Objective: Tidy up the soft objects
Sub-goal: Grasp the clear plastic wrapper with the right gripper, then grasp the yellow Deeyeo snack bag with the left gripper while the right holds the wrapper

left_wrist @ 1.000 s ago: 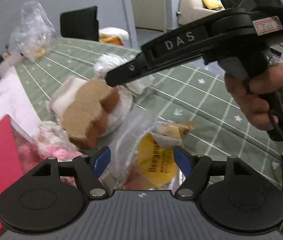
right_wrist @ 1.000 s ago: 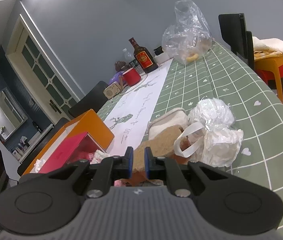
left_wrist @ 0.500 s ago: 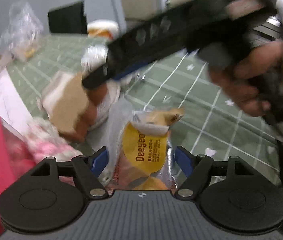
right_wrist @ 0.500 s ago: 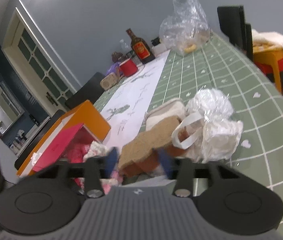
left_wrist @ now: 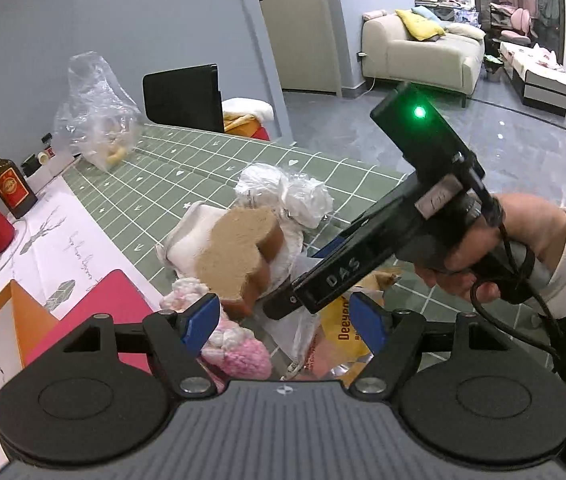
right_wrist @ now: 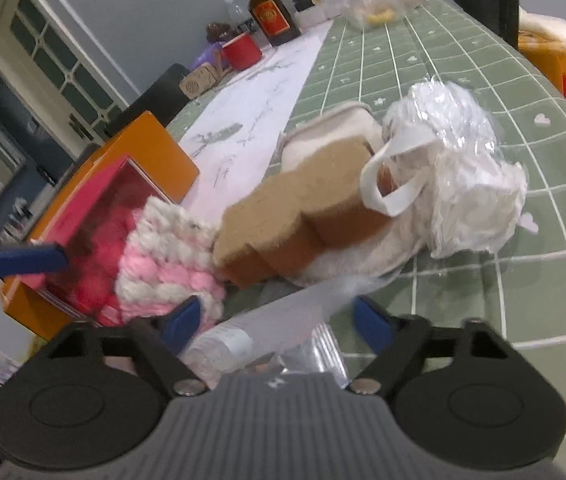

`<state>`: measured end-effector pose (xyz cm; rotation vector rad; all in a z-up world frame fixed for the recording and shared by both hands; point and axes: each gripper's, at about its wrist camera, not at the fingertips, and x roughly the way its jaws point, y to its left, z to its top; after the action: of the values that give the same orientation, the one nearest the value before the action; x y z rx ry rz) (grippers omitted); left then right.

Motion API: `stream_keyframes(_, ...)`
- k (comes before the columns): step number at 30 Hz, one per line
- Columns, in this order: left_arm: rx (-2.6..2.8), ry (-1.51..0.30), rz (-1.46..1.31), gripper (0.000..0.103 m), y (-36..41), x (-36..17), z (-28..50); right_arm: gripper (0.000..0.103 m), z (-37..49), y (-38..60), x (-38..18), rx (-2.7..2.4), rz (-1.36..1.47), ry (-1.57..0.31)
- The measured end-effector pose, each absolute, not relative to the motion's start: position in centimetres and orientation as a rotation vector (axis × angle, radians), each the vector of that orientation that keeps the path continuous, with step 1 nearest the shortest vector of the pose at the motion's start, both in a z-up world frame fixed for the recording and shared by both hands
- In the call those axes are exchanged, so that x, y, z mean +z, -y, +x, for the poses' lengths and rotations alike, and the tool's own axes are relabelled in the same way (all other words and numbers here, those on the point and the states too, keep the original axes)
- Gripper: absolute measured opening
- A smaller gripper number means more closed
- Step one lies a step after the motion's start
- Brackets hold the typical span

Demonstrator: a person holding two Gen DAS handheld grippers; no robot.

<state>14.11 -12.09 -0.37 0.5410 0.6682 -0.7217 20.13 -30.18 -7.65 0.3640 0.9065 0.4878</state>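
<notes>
A brown bear-shaped plush [left_wrist: 239,256] [right_wrist: 303,204] lies on a white fuzzy cloth with a white strap [right_wrist: 395,176]. A pink-and-white knitted piece [left_wrist: 239,352] [right_wrist: 167,252] lies next to it, by the orange box [right_wrist: 151,148] with a pink lining. A clear snack bag with a yellow label [left_wrist: 339,336] lies below both grippers. My left gripper [left_wrist: 283,320] is open above the bag. My right gripper [right_wrist: 279,320] is open, low over the clear plastic; in the left wrist view its body [left_wrist: 363,264] reaches down beside the plush.
Crumpled white plastic bags [left_wrist: 287,192] [right_wrist: 459,172] sit behind the plush on the green checked tablecloth [left_wrist: 211,168]. A white paper runner [right_wrist: 267,92], a red cup [right_wrist: 243,52], a bottle [right_wrist: 271,12] and a clear bag [left_wrist: 95,112] stand farther back. A black chair [left_wrist: 183,96] is at the table's end.
My right gripper opened and dropped lower toward the clear bag, beside the plush. The left gripper pulled back and up slightly, staying open.
</notes>
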Motion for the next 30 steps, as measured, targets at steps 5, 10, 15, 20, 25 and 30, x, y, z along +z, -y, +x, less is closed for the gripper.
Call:
stream_keyframes(5, -0.728, -0.666, 0.556, 0.086, 11.8, -0.3, 14.1, 0.003, 19.8, 30.5, -7.8, 0.556, 0.404, -0.886)
stream_keyframes(10, -0.746, -0.662, 0.548, 0.086, 11.7, -0.2, 13.7, 0.0, 19.1, 33.4, -6.4, 0.622, 0.593, -0.744)
stream_keyframes(15, -0.777, -0.663, 0.595, 0.086, 12.5, -1.3, 13.5, 0.0, 18.3, 36.8, -6.0, 0.533, 0.74, -0.624)
stream_keyframes(20, -0.783, -0.726, 0.674, 0.086, 15.1, -4.4, 13.6, 0.0, 18.0, 37.6, -5.5, 0.539, 0.777, -0.572)
stream_keyframes(25, -0.761, -0.766, 0.702, 0.088, 16.8, -7.2, 13.8, 0.0, 18.7, 36.6, -5.5, 0.535, 0.754, -0.605)
stream_keyframes(30, -0.765, -0.8, 0.639, 0.09, 16.9, -7.5, 14.2, 0.0, 18.5, 36.5, -5.5, 0.544, 0.741, -0.616)
